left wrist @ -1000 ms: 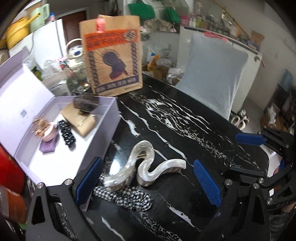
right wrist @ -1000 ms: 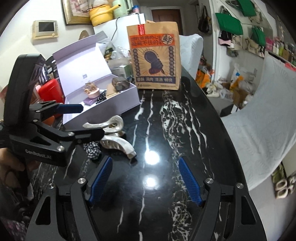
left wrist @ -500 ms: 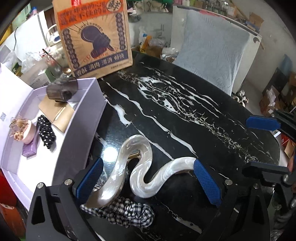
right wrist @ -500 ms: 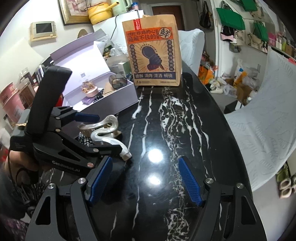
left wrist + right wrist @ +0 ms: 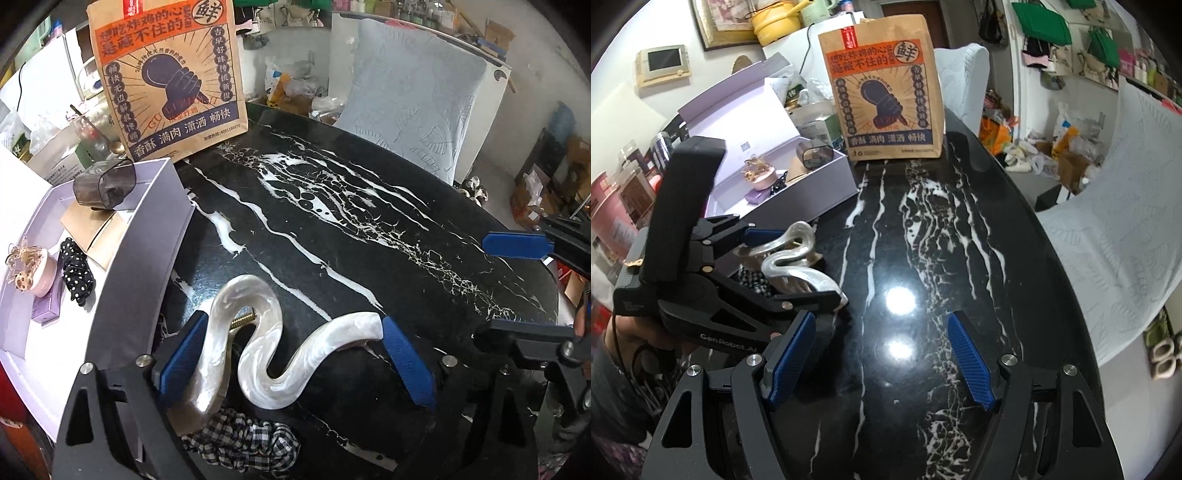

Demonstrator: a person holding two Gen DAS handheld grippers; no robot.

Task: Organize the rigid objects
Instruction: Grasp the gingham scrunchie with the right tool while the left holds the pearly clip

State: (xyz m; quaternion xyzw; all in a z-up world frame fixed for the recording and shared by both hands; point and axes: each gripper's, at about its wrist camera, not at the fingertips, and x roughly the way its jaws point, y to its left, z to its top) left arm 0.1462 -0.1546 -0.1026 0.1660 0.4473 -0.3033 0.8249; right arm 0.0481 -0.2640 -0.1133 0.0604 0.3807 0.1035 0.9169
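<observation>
Fingers of left gripper [image 5: 291,354] spread wide, straddling the pearly wavy hair clip [image 5: 258,354] w/ nothing clamped yet. Left pad sits right against clip's near curve, right pad just beside its far tip, so judging it's lined up for a squeeze across the long axis. Clip lies flat on the black marble tabletop [image 5: 369,229], partly over a checked scrunchie [image 5: 243,439], just beside the lavender box [image 5: 147,258]; prob the spot it goes, since box already holds polka-dot scrunchie [image 5: 75,271], pink pot [image 5: 38,271] & smoky clear case [image 5: 103,182].

Right gripper [image 5: 879,363] also wide open, gripping nothing, over bare tabletop off to the side, likely parked to keep clear. Farther back, a printed paper bag [image 5: 882,99] stands upright at tabletop's far end, not in the way.
</observation>
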